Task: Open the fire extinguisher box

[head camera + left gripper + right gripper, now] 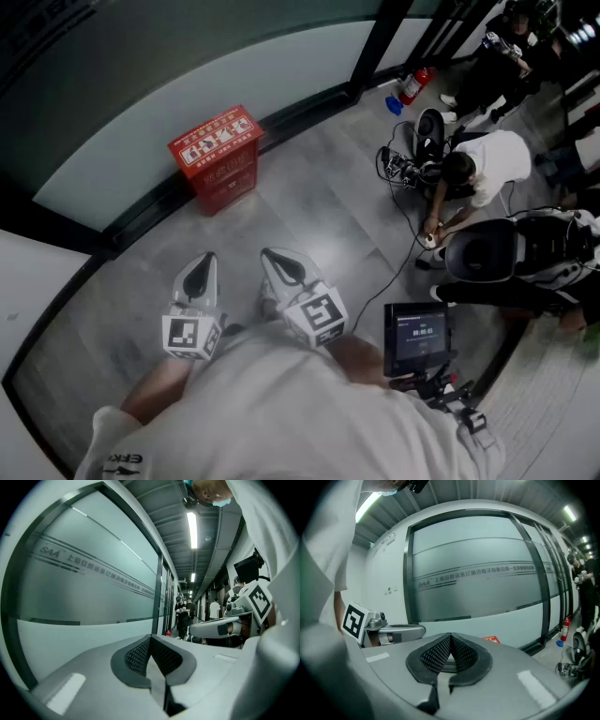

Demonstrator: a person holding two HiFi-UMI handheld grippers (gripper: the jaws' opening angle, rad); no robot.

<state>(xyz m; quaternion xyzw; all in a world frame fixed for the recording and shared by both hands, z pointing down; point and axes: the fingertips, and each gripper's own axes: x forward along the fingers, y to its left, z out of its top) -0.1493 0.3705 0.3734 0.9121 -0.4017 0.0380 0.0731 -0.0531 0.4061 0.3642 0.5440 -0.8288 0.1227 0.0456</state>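
Note:
A red fire extinguisher box (pixel 217 157) stands on the grey floor against the glass wall, its lid down. My left gripper (pixel 200 269) and right gripper (pixel 279 261) hang side by side well short of the box, both pointing toward it. Each is shut with nothing between its pads. In the right gripper view only a red corner of the box (pixel 491 640) peeks over my shut right gripper (pixel 450 641), with the left gripper (pixel 389 631) off to the left. The left gripper view shows my shut left gripper (pixel 150 644), the glass wall and no box.
A person in a white shirt (pixel 476 171) crouches on the floor to the right among cables and gear. A red extinguisher (pixel 415 84) leans by the wall further along. A monitor on a stand (pixel 418 337) sits close on my right. People (pixel 182 616) stand down the corridor.

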